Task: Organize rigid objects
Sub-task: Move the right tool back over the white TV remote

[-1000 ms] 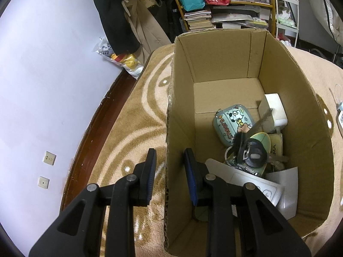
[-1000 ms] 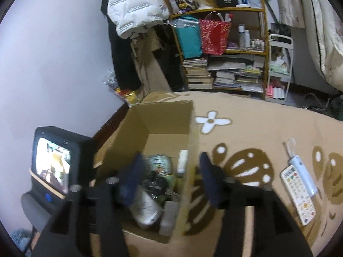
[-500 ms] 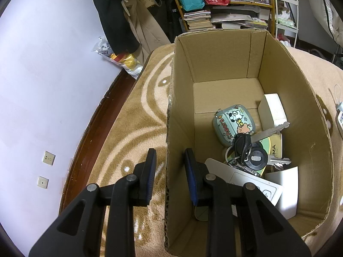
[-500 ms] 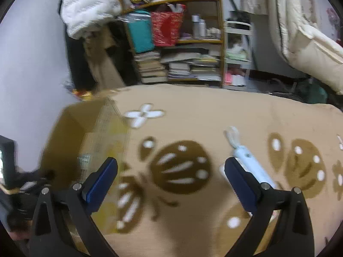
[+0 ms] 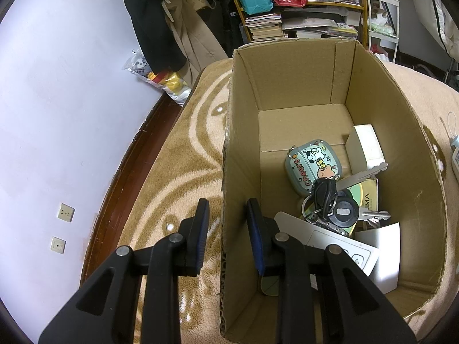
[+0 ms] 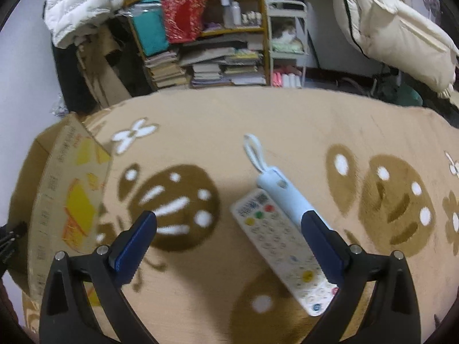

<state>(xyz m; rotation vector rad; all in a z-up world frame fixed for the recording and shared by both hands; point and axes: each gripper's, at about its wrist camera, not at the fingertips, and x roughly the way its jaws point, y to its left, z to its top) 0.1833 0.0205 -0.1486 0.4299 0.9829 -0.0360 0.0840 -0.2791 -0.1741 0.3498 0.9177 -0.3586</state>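
Left wrist view: the left tongs (image 5: 225, 223) straddle the cardboard box (image 5: 373, 86) wall at lower centre, pinching it (keys (image 5: 330, 200) lie inside). Right wrist view: the right tongs (image 6: 228, 229) are spread wide above the white remote (image 6: 284, 246), at lower centre-right.

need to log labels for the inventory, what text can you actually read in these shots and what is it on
"Cheers": green cartoon case in the cardboard box.
"IMA": yellow-green packet under the keys; the rest is hidden.
Print on the box's outer wall, the white remote buttons and the shelf items: too blurred or small to read.
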